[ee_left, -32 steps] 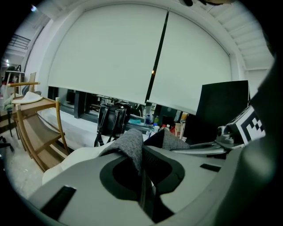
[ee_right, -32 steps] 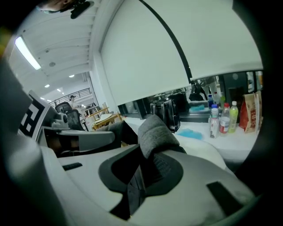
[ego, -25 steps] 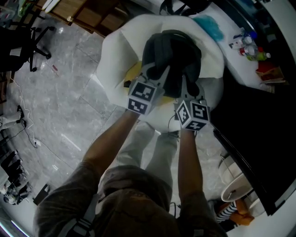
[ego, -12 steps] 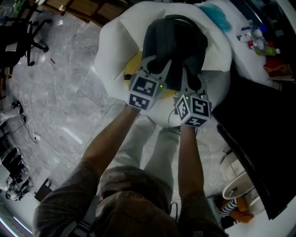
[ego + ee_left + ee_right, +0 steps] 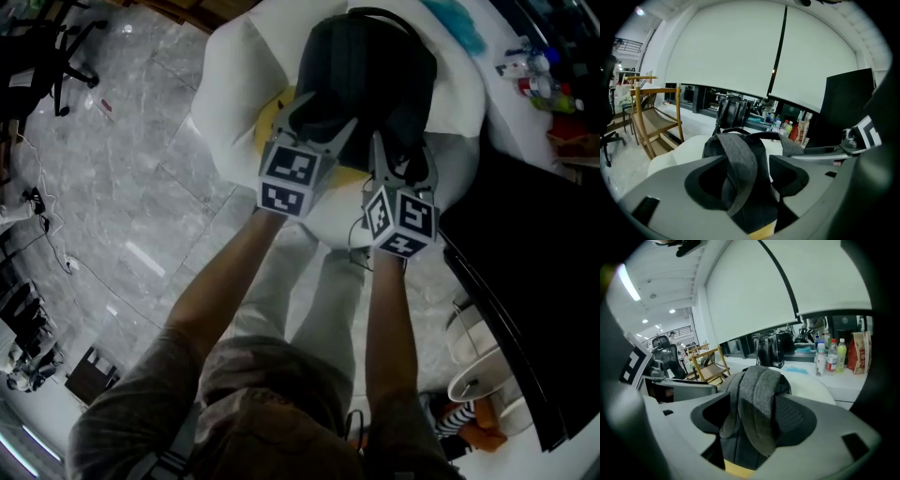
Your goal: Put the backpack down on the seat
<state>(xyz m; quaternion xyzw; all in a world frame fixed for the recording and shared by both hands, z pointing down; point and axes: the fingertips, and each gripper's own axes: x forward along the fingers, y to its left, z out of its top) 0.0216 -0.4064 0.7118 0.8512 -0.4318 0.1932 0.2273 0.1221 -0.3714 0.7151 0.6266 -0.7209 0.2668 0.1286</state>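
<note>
The dark grey backpack rests upright on the white round seat, over a yellow cushion. My left gripper is at the pack's near left side and its jaws are opening. One grey shoulder strap hangs loose between its pads, with gaps on both sides. My right gripper is at the near right side, jaws also opening. The other strap droops between its pads and is not pinched. In the left gripper view the backpack stands just past the left gripper. The right gripper also sits close behind the pack.
A black table runs along the right, close to the seat. Bottles and a teal cloth lie on a white counter behind. A wooden chair stands at the left. An office chair is on the marble floor, far left.
Both grippers' jaws have spread apart and the straps they pinched now hang free. The backpack has settled onto the seat.
</note>
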